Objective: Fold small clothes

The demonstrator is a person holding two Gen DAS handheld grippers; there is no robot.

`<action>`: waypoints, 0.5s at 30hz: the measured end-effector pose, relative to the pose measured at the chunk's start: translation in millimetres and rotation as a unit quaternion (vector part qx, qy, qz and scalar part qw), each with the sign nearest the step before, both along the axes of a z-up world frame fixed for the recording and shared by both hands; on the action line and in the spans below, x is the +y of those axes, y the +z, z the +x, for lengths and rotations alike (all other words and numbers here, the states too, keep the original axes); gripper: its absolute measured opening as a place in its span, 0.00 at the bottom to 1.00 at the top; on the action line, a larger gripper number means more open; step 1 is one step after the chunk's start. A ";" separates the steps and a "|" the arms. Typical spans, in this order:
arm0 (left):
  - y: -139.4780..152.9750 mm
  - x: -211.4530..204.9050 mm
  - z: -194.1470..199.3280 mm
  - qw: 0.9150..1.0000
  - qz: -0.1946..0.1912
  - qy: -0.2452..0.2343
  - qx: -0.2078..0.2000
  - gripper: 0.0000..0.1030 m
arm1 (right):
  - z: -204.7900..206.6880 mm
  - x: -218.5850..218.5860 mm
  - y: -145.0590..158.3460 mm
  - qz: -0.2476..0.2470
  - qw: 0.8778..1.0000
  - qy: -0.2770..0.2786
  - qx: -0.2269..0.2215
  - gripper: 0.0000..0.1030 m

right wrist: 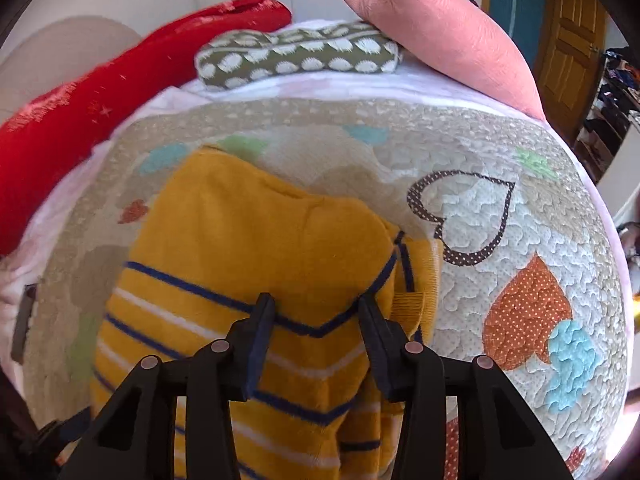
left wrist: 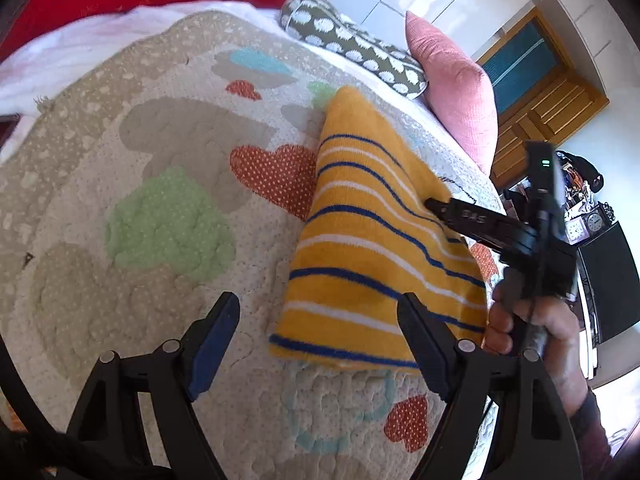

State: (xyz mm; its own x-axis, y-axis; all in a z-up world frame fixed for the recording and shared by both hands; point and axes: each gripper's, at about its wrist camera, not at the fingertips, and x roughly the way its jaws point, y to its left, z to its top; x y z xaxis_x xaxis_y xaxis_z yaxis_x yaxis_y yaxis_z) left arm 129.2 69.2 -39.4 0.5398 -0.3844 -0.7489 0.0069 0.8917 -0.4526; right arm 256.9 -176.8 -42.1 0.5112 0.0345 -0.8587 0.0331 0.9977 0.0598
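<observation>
A small yellow sweater point(left wrist: 372, 248) with blue and white stripes lies folded on a quilted bed cover point(left wrist: 160, 200). My left gripper point(left wrist: 320, 344) is open and empty, just in front of the sweater's near hem; its right finger overlaps that hem. My right gripper point(left wrist: 434, 205) rests on the sweater's far right edge in the left wrist view. In the right wrist view the right gripper point(right wrist: 316, 320) is open over the sweater point(right wrist: 248, 264), its fingers down on the folded cloth. A folded sleeve cuff point(right wrist: 416, 304) lies at the right.
A pink pillow point(right wrist: 444, 36), a green spotted cushion point(right wrist: 296, 60) and a red blanket point(right wrist: 104, 100) lie at the head of the bed. The quilt point(right wrist: 520, 280) has heart patches. A wooden door point(right wrist: 568, 48) and shelves stand beyond the bed's right side.
</observation>
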 end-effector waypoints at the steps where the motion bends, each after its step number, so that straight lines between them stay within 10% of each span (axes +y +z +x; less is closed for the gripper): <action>1: 12.1 0.7 -9.6 1.000 0.015 0.003 -0.024 0.78 | 3.5 -3.4 -6.6 -0.004 1.000 -0.010 0.003 0.49; 4: 45.2 -1.4 -37.4 0.991 0.084 0.026 -0.099 0.78 | -9.2 -9.9 3.8 -0.001 0.999 -0.029 -0.030 0.59; 8: 86.7 -9.5 -75.5 0.957 0.190 0.096 -0.199 0.82 | -57.5 -10.7 27.3 -0.003 0.997 -0.017 -0.076 0.60; 15: 132.9 -1.2 -123.3 0.923 0.187 0.201 -0.271 0.92 | -160.5 -41.0 65.7 0.045 0.983 -0.063 -0.166 0.71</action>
State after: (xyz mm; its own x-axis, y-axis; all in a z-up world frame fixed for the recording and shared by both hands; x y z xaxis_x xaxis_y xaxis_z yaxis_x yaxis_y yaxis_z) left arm 5.8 68.0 93.5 0.9165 0.1593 -0.3671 -0.2238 0.9645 -0.1402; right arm 96.4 -217.8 23.6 0.7683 0.0210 -0.6397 0.1199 0.9771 0.1760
